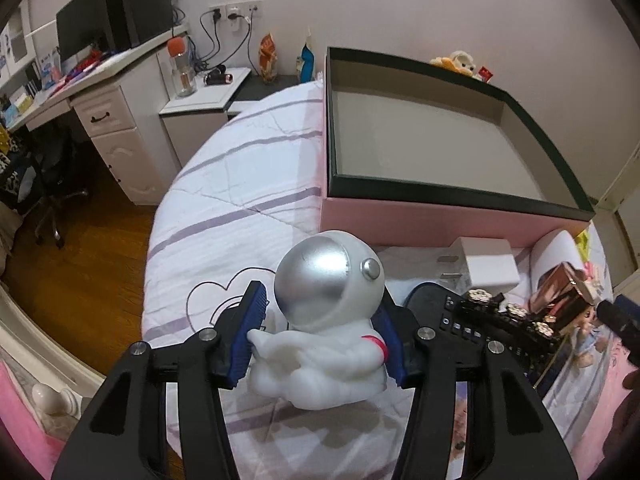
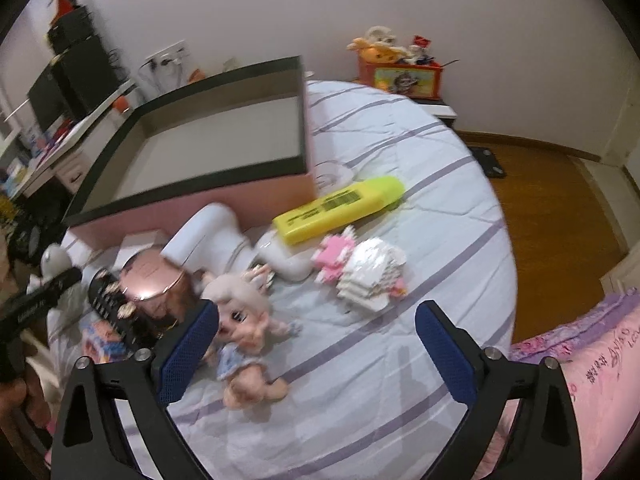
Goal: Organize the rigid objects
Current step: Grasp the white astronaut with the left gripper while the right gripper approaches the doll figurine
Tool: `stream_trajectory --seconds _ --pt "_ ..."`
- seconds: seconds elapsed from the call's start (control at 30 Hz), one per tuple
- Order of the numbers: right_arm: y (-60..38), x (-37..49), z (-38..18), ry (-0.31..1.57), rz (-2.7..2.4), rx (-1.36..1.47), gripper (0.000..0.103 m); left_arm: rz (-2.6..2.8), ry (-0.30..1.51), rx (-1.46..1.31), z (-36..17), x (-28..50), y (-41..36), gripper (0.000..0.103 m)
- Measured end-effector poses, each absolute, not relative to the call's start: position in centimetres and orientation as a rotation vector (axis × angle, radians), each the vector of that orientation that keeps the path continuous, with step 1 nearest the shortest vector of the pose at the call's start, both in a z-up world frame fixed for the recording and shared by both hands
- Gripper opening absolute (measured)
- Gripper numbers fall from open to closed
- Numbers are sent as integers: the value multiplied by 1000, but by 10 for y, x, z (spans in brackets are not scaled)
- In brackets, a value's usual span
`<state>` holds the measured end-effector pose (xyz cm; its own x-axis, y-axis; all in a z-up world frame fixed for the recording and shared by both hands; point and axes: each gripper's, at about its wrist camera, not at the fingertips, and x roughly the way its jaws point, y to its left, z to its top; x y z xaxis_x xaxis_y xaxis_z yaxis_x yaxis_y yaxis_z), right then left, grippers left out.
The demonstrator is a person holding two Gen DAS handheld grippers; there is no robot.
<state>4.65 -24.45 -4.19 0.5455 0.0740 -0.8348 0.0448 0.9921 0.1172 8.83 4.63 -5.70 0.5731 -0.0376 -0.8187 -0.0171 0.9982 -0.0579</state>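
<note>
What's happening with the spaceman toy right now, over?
Left gripper clamped on the astronaut figurine, sitting on the bed. Right gripper open, empty, beside the doll. Box ahead, empty. Nothing blocking, over.

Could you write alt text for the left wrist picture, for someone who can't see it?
The left claw is closed on a white astronaut figurine with a silver helmet, on a striped bedspread. Just beyond stands an open pink box, dark-rimmed and empty inside; small items crowd the right.
</note>
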Motion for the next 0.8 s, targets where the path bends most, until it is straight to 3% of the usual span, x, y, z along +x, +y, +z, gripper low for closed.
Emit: stream_trajectory --seconds 0.13,0.23,0.7,0.77,0.8 --pt "-238 46 -45 1009 99 136 75 -28 956 -61 -50 84 44 53" --pt "-233 48 -43 1009 120 118 71 -40 957 -66 -48 81 42 53" --pt "-210 64 -63 1081 200 85 71 -85 964 -78 -43 65 29 53" --pt "-217 69 -68 1072 218 141 65 -94 965 -81 -41 62 28 53" --pt "-220 68 -68 1073 227 161 54 -96 963 -81 -41 61 28 53"
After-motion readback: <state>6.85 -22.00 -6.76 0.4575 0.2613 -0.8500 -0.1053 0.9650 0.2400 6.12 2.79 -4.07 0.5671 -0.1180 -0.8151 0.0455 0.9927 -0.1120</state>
